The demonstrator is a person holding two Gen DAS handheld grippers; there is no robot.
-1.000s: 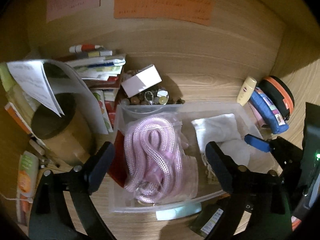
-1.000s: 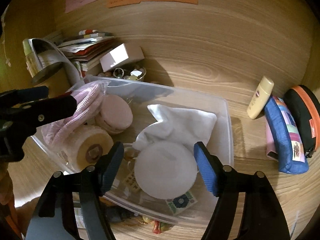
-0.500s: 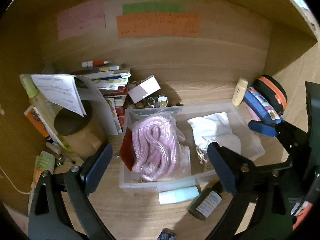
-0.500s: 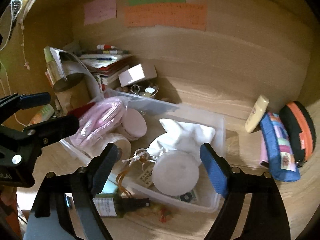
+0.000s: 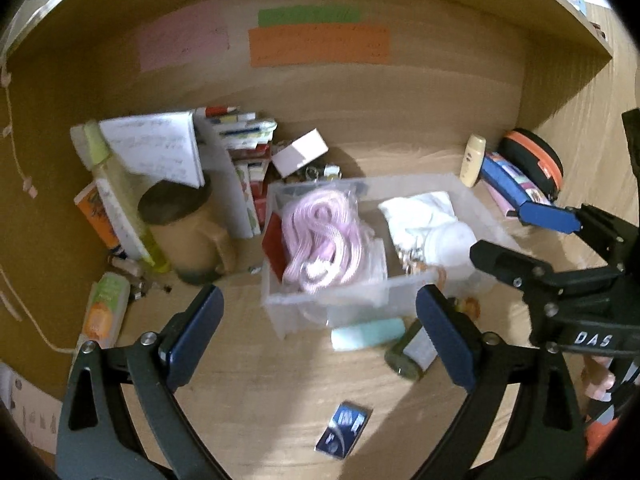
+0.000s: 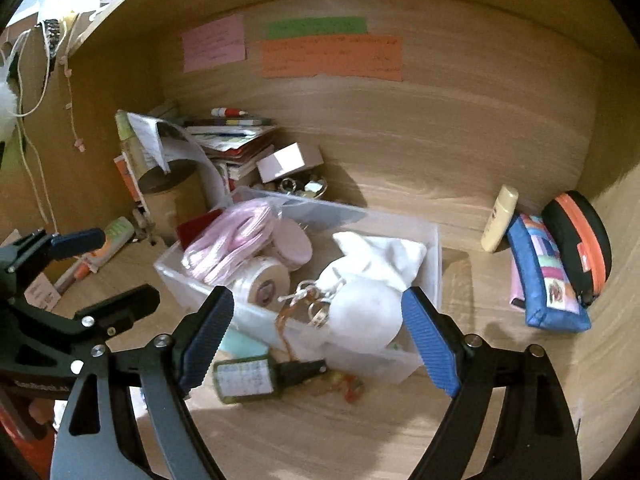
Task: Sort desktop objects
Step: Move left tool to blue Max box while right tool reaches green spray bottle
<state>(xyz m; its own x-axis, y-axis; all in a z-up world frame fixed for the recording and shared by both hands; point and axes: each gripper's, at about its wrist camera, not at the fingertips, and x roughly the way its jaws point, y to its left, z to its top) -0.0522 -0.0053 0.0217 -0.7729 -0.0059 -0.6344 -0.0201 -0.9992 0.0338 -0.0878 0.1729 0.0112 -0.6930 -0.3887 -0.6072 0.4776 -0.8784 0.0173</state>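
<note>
**Desk nook, sorting in progress: both grippers empty, between picks**

Item 1. Your left gripper (image 5: 318, 334): jaws spread wide, nothing between them, lower centre of the left wrist view.

Item 2. Your right gripper (image 6: 316, 334): jaws apart, nothing clamped. They frame the near wall of the clear bin (image 6: 436, 240) without touching it.

Item 3. The clear bin sits mid-frame in both views. It holds a bagged pink rope (image 5: 324, 236), a white cloth pouch (image 6: 380, 256), a tape roll (image 6: 266, 280), a round pink case (image 6: 292, 242) and a white disc (image 6: 368, 316).

Item 4. Loose on the desk, just in front of the bin: a dark green bottle (image 6: 248, 380), a mint tube (image 5: 366, 334) and, nearer you, a small blue packet (image 5: 344, 430).

Item 5. Right of the bin: a cream bottle (image 6: 500, 218), a blue pencil case (image 6: 548, 276) and a black-and-orange case (image 6: 580, 240), the two cases touching.

Step in hand, as a judgement: you are between placements and choosing the next item. The green bottle lies closest to your right gripper; it lies on its side, so you would grip it across the body.

Room: the desk in the lower centre is bare apart from the packet. The upper left is crowded with a brown jar (image 5: 184, 236), books and papers, and the nook's walls close in behind and on either side.
</note>
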